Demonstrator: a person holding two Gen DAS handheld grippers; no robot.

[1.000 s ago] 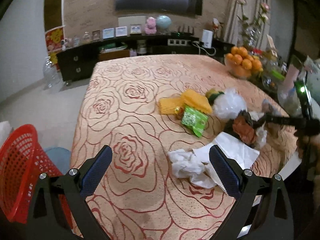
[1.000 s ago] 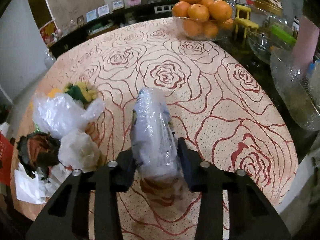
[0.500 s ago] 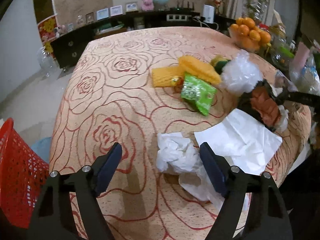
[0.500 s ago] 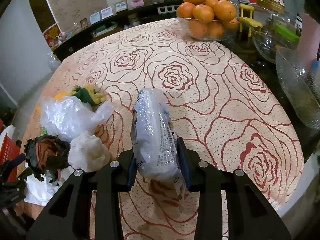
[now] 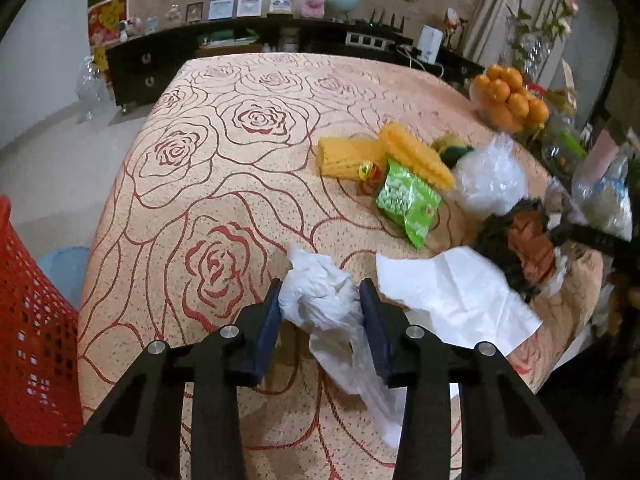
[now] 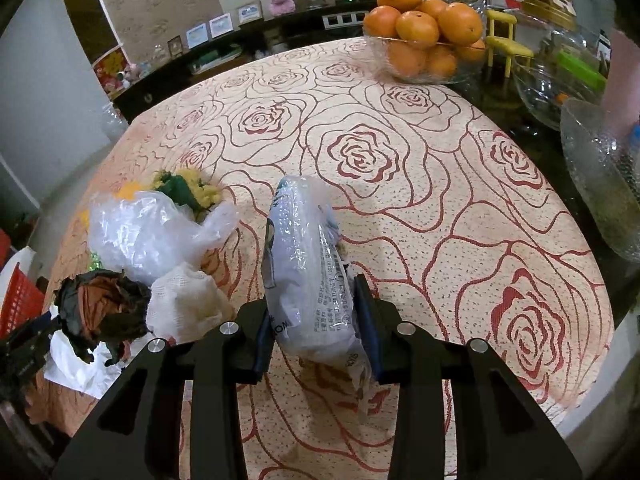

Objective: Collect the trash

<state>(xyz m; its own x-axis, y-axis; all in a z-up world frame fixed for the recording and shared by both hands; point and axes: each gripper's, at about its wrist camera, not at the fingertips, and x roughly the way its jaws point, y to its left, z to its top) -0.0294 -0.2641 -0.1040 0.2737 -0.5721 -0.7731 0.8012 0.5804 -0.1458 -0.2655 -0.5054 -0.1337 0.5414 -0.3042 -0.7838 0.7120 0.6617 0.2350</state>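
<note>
My left gripper [image 5: 320, 304] is shut on a crumpled white tissue [image 5: 320, 300] near the table's front edge. My right gripper [image 6: 316, 308] is shut on a clear printed plastic wrapper [image 6: 304, 264] and holds it above the rose-patterned tablecloth [image 6: 420, 208]. On the table lie a flat white paper [image 5: 452, 292], a green snack packet [image 5: 408, 200], yellow packets [image 5: 384, 152], a crumpled clear plastic bag [image 6: 152, 228], a white wad [image 6: 188, 304] and a dark brown crumpled wrapper [image 6: 104, 312]. A red mesh basket [image 5: 28, 340] stands on the floor at the left.
A glass bowl of oranges [image 6: 424, 40] stands at the table's far right. Glass bowls [image 6: 600, 184] and a small yellow chair [image 6: 504, 36] sit on the dark surface to the right. A dark sideboard [image 5: 168, 60] with frames lines the back wall.
My left gripper moved forward over the white tissue and closed on it. My right gripper still holds the plastic wrapper, lifted a little higher.
</note>
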